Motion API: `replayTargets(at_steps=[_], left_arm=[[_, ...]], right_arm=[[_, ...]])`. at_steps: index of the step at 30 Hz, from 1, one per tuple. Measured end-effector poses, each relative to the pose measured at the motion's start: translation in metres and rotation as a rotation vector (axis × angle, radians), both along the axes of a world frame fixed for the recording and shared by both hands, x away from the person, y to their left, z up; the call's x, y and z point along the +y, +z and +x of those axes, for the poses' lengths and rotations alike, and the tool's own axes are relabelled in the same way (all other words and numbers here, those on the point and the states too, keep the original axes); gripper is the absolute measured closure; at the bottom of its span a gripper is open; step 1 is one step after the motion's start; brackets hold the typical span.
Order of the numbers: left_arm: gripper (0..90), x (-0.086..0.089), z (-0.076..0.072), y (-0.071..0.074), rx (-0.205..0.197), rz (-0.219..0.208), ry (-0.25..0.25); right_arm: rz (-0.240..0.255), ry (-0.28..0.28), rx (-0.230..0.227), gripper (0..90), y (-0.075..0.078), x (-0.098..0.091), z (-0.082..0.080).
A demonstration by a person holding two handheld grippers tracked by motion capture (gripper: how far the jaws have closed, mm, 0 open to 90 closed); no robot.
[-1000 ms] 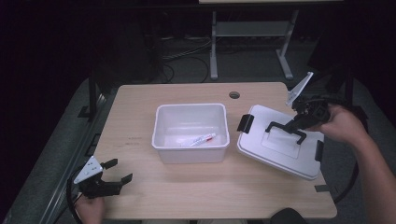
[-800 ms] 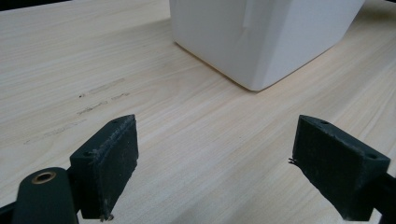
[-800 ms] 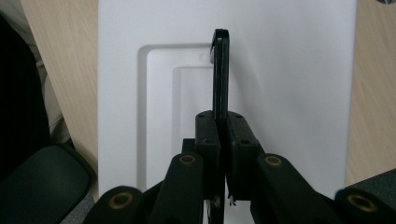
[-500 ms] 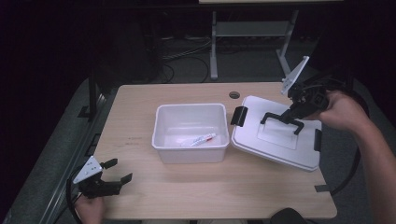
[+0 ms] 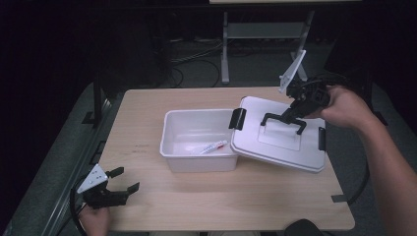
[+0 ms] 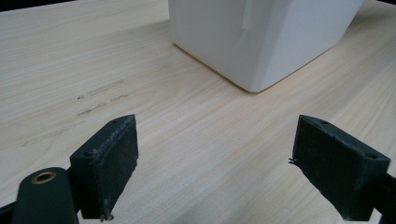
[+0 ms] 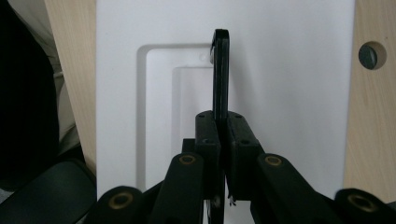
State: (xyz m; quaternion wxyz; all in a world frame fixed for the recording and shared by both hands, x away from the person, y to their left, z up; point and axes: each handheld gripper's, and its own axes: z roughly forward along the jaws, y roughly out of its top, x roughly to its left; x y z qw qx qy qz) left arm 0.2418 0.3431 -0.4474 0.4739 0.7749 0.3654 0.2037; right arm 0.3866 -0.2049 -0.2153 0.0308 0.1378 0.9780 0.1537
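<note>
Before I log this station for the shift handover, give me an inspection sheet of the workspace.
Surface: wooden table, a round hole near its far edge, faint marks on the left part.
Job's things: white lid with black handle and black latches, tilted, its left edge over the rim of the open white bin; a small tube lies in the bin.
Clutter: a dark strip at the table's right edge.
Grippers: right gripper shut on the handle; left gripper open, nothing between its jaws.
Cables: one trails from each gripper; more on the floor behind.
Surroundings: dark room, metal stand behind the table.
</note>
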Motion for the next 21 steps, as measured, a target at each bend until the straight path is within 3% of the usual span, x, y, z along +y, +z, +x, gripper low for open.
replayTargets(at_steps=[21], left_arm=[[13.5,0.003,0.000,0.001,-0.003,-0.003,0.005]], right_arm=[[-0.005,0.105,0.001,84.7,0.010,0.063,0.018]])
